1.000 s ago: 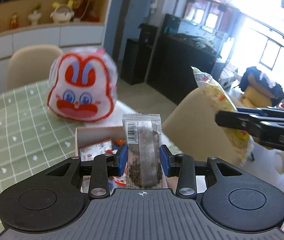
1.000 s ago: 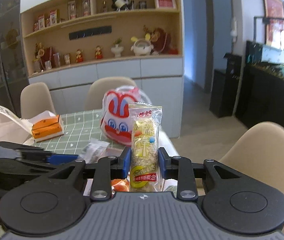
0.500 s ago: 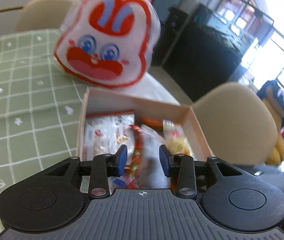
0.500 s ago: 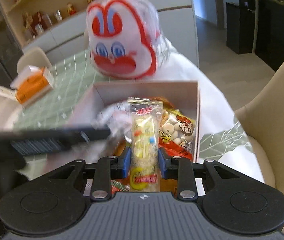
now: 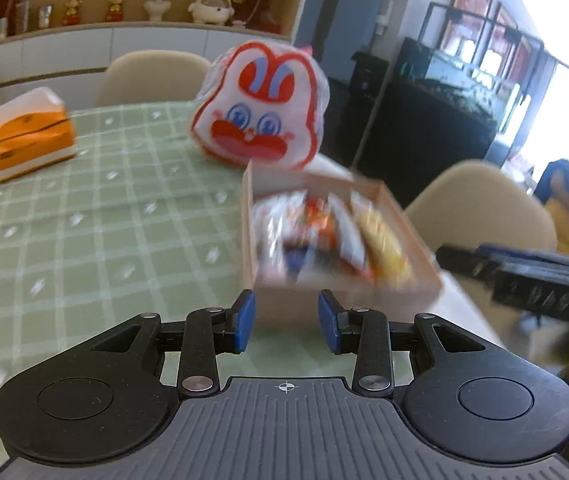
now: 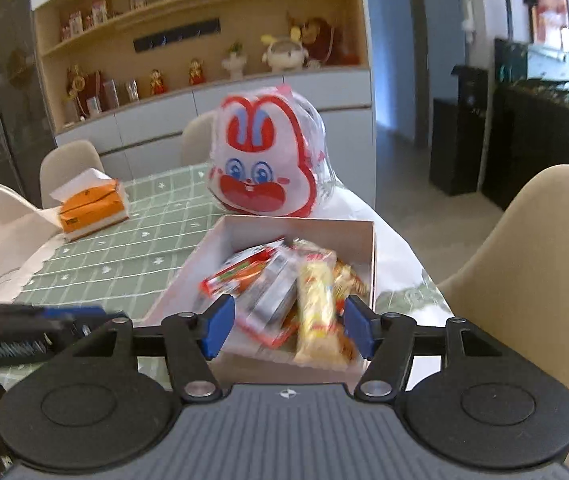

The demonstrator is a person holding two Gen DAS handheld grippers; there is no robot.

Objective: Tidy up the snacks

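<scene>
Fingers [image 6: 354, 326] of the right gripper [image 6: 286, 326] are spreading, releasing the yellow snack bar [image 6: 316, 304] into the box [image 6: 300, 228] at the worktop's [image 6: 132, 252] corner. Left gripper [image 5: 286, 322] fingers stand apart, empty. Motion blur smears the other packets' labels.

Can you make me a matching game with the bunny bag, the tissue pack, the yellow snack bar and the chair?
Things:
1. bunny bag
2. tissue pack
3. yellow snack bar
4. chair

Places:
A. lying in the box
B. beside the table, right of the box
C. just behind the box
D. far left on the green tablecloth

Pairs: 1-C, 2-D, 3-A, 4-B
</scene>
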